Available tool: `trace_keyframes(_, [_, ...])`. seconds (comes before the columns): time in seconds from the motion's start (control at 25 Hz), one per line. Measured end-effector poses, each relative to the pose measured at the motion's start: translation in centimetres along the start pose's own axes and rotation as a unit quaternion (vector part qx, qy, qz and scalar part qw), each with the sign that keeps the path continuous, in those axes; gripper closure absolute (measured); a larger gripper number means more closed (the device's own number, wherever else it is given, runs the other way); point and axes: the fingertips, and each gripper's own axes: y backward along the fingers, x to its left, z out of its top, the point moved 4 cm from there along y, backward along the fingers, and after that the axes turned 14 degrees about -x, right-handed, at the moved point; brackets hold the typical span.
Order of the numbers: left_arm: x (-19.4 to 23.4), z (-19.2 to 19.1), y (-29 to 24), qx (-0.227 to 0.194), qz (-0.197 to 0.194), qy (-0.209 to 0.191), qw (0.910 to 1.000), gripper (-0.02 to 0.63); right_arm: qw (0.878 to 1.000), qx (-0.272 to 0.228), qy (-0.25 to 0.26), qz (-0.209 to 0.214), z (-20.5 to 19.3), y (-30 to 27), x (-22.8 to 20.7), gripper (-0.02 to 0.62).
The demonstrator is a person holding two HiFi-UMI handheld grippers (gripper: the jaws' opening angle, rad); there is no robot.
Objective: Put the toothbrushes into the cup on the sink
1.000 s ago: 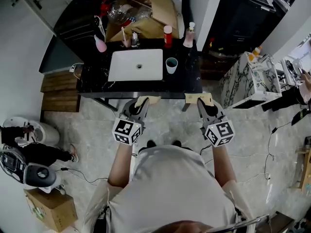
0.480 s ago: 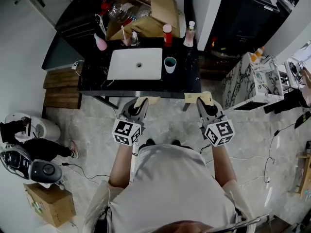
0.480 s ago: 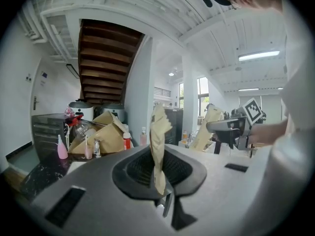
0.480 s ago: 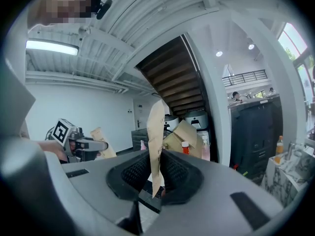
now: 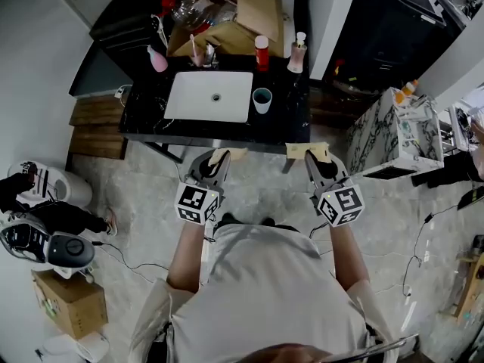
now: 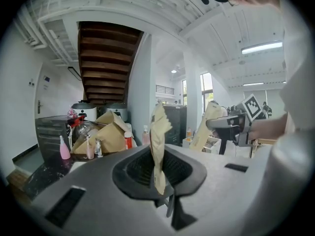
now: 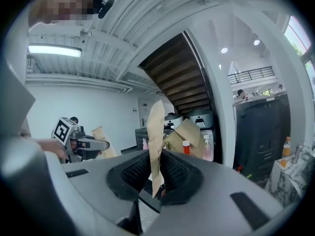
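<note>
In the head view the black counter (image 5: pixel 147 119) carries a white sink basin (image 5: pixel 210 97), and a pale cup (image 5: pixel 262 100) with a dark inside stands at the basin's right. Both grippers hover over the floor in front of the counter, well short of the cup. My left gripper (image 5: pixel 219 162) is shut on a flat tan paper packet (image 5: pixel 230 155), seen upright in the left gripper view (image 6: pixel 158 141). My right gripper (image 5: pixel 316 162) is shut on a similar tan packet (image 5: pixel 308 150), also upright in the right gripper view (image 7: pixel 156 141). What the packets contain is hidden.
Behind the basin stand a pink bottle (image 5: pixel 157 60), a faucet (image 5: pixel 208 55), a red-capped bottle (image 5: pixel 262 53) and a pump bottle (image 5: pixel 296 54). An open cardboard box (image 5: pixel 234 17) lies beyond them. A marble-patterned cabinet (image 5: pixel 386 134) is at the right, and cables and a carton (image 5: pixel 68 305) are on the floor.
The counter has slid slightly up and left in the head view. Both grippers keep their place and their hold on the packets.
</note>
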Motion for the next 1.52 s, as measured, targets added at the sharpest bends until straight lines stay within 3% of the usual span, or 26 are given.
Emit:
trace_keyframes(0.44, [-0.3,-0.5,-1.9,0.005,0.019,0.006,0.9998,0.572,1.0,0.013,-0.011,0.009,-0.9,-0.5,-2.8,0.531])
trace_keyframes(0.84, [2.4,-1.1,-4.2,0.006,0.019,0.012,0.9997,0.572,1.0,0.016,-0.016,-0.004,-1.7,-2.9,-4.0,0.531])
trace_keyframes(1.52, [11.0,-2.8,-12.4,0.021,-0.033,0.033,0.9987,0.572,0.998,0.03,-0.013,-0.06,-3.2,-11.3,-7.7,0.531])
